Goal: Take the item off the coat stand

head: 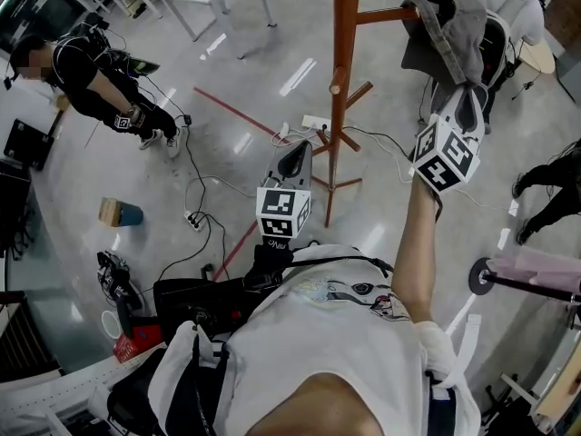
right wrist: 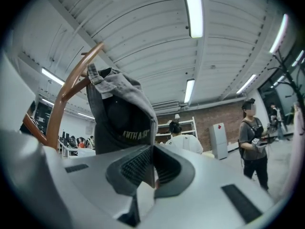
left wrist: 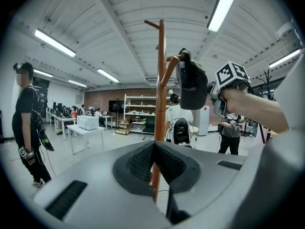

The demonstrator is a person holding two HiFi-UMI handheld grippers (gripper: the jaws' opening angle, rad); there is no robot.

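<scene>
The coat stand (head: 341, 44) is smooth reddish wood; the cap (right wrist: 119, 113) matt grey cloth (seemingly faded); floor (head: 91, 171) glossy.

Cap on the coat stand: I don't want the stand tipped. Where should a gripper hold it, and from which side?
Grip the cap by its lower edge, from the side away from the pole: that edge dangles free below the peg, and the right gripper is shut on it.

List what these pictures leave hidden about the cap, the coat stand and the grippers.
- Print on the cap: too small and dim to read, right gripper view.
- End of the peg: covered by the cap, left gripper view.
- Top of the coat stand: cut off by the head view's upper edge.
- Foot of the coat stand: behind the left gripper, left gripper view.
</scene>
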